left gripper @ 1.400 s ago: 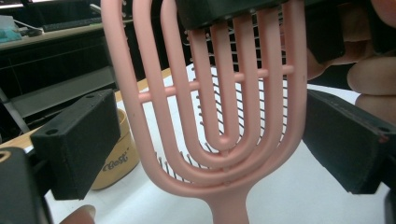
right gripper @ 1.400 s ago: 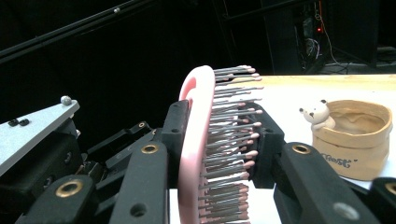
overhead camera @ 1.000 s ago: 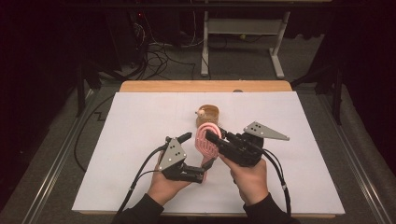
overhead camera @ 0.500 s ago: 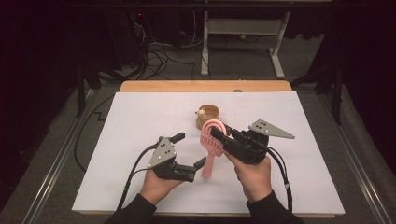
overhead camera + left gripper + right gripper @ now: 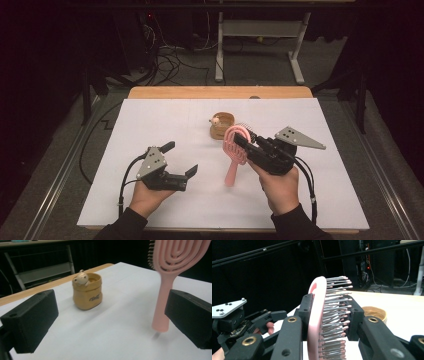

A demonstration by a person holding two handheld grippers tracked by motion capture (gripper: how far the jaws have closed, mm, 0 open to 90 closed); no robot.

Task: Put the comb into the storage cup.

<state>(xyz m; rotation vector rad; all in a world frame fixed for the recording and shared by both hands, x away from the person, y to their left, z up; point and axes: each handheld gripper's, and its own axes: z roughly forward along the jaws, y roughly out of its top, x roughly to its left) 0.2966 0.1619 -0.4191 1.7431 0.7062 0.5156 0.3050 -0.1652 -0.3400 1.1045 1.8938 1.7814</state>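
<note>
High view: your right gripper (image 5: 242, 143) clamps the brush (image 5: 235, 150) by its head, handle hanging at 6 o'clock above the table (image 5: 150, 120); your left gripper (image 5: 181, 160) gapes empty at 9 o'clock of it.

The pink hairbrush (image 5: 234, 150) has an oval head of open concentric loops and a plain straight handle. It stands almost upright, head up and handle down, with the butt of the handle (image 5: 160, 326) just above the white table (image 5: 150, 125), hardly clear of it. Its grey, pink-tipped bristles (image 5: 335, 315) point sideways. The head is clamped flat between the jaws of the right gripper (image 5: 239, 141), one against its back, the other on the bristle side.
</note>
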